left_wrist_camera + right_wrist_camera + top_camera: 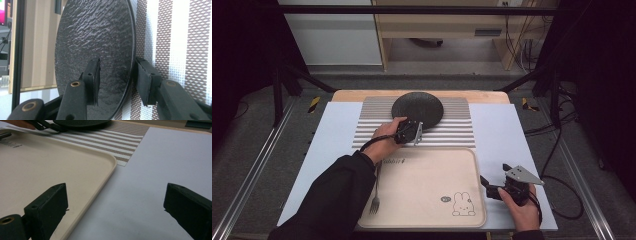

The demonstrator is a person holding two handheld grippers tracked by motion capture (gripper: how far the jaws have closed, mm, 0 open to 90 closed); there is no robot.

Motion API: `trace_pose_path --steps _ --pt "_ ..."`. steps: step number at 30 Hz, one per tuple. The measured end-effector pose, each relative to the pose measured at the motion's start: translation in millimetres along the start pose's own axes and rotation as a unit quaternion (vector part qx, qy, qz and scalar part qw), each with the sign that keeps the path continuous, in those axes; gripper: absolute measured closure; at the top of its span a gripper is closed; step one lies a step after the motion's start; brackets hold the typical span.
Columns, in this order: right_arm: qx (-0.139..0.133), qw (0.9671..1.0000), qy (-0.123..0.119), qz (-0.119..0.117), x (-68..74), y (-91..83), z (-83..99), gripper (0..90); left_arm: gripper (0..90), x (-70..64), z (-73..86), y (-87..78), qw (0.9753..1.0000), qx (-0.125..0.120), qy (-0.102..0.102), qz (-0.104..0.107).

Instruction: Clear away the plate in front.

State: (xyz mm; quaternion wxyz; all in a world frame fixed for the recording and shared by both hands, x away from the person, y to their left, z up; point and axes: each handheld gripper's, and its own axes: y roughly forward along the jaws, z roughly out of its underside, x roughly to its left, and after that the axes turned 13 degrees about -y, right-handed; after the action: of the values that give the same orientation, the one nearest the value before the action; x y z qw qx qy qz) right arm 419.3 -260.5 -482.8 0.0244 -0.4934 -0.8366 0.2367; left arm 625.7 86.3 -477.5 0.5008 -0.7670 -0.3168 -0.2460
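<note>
Black plate (417, 108) with a rough, pebbled face lies on the striped mat (452, 131) near the table's far edge, about midway across. In the left gripper view its rim (132, 50) runs between the two jaws, one pad on the textured face and the other against the underside next to the mat weave, so the left gripper (410, 131) is clamped on the plate's near edge. Nearer the person, the beige tray (427, 185) with a rabbit drawing sits against the mat's near edge; a fork (375, 197) lies at its left side. Right gripper (492, 187) hovers just off the tray's right rim, jaws spread wide over the pale table cover (160, 170), holding nothing.
</note>
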Motion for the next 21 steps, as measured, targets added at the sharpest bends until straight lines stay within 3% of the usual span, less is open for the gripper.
trace_pose_path --steps 12,18,21 --pt "0.0 1.0 -0.001 0.001 -0.4 -0.1 0.3 5.8 64.4 -3.3 -0.2 4.6 0.9999 0.002 0.0 -0.015" --pt "0.0 1.0 0.0 0.0 -0.5 0.0 0.4 5.7 66.8 -5.8 -1.7 6.2 0.9996 0.006 0.01 -0.024" --pt "0.0 1.0 -0.001 0.0 -0.1 -0.1 0.1 5.8 70.1 -8.1 -2.0 6.7 0.9993 0.009 0.027 -0.025"
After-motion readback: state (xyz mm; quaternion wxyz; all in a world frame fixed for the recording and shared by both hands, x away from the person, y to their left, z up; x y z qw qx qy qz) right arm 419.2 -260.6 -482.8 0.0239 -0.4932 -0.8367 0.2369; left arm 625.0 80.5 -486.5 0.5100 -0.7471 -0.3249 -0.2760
